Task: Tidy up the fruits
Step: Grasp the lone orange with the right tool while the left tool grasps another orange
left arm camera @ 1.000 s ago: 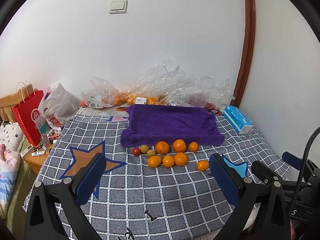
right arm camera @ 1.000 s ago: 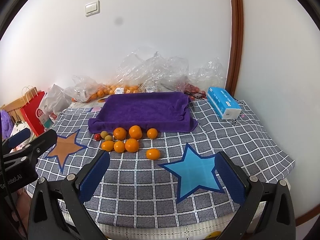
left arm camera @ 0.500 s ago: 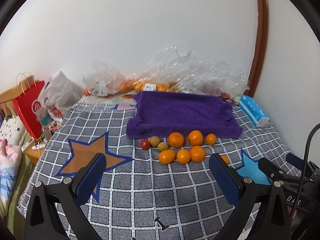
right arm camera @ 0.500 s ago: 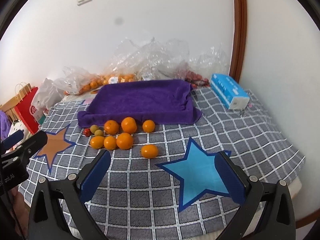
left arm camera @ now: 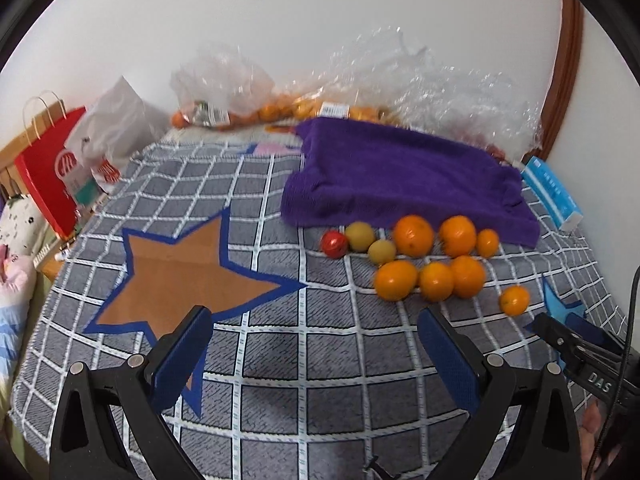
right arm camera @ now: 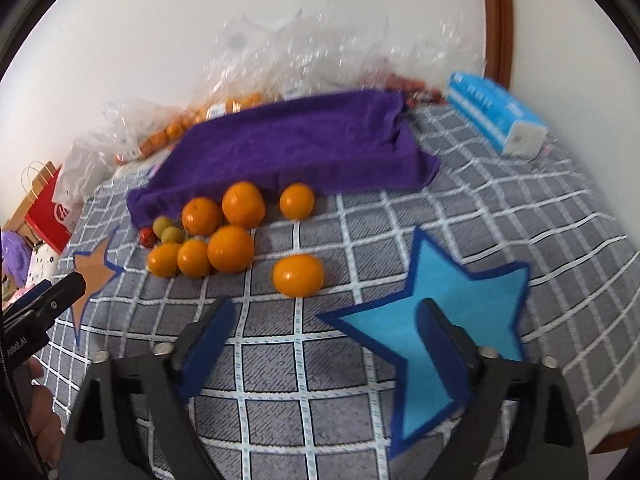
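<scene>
Presently: right black two-finger gripper (right arm camera: 320, 344) part-open, jaws just narrowing, nothing between; left gripper (left arm camera: 316, 354) wide, empty. Risk: lone round orange tangerine (right arm camera: 297, 275), near the purple towel-covered tray (right arm camera: 288, 148), may roll if nudged.

"DAS" on the right claw (left arm camera: 560, 332); "obot.AI" on the left claw (right arm camera: 60, 292).

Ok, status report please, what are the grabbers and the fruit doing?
Both grippers, left and right, open and empty; right's jaws just narrowed. Fruit loose before purple towel. Nothing blocking.
</scene>
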{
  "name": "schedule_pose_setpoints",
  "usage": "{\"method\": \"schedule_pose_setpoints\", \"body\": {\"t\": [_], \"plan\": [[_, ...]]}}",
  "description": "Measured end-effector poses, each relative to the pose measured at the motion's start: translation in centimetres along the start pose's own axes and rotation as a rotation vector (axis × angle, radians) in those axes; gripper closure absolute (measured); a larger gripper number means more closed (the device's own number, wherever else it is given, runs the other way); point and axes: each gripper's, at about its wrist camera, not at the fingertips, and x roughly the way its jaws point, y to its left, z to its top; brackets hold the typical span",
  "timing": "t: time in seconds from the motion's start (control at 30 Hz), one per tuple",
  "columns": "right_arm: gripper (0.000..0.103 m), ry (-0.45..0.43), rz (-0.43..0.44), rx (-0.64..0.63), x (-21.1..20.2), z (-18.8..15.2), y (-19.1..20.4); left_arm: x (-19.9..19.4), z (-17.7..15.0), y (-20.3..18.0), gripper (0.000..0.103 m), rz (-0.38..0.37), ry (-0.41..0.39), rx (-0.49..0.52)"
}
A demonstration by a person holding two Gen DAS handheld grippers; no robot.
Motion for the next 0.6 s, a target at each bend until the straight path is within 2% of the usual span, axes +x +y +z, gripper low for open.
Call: {"method": "schedule_pose_setpoints", "body": {"t": [0.1, 0.17, 0.27, 0.33, 0.4, 0.5, 0.6], "plan": [[0.031, 0.011, 0.02, -0.01, 1.7, 0.0, 0.3, 1.2, -0.2, 0.5, 0.007, -0.045, 0.023, -0.012], [0.034, 0.008, 0.019, -0.019, 2.6, 0.1, 0.5, 2.0, -0.3, 0.5, 0.014, -0.09, 0.047, -0.016], [0.042, 0.013, 0.011, -0.028, 4.0, 0.5, 1.0, 2.9, -0.4, 0.2, 0.015, -0.104, 0.063, -0.019], [0.043, 0.003, -0.004, -0.037, 4.6, 0.8, 1.3, 3.5, -0.3, -0.1, 0.016, -0.109, 0.068, -0.009], [0.052, 0.0, -0.013, -0.06, 4.9, 1.0, 1.6, 4.0, 0.0, -0.2, 0.018, -0.11, 0.076, -0.003], [0.06, -0.004, -0.012, -0.096, 5.0, 1.3, 1.9, 4.6, 0.6, -0.3, 0.025, -0.111, 0.074, -0.003], [0.063, -0.007, -0.025, -0.12, 4.7, 1.4, 1.9, 5.2, 1.0, -0.9, 0.028, -0.17, 0.086, -0.009]]}}
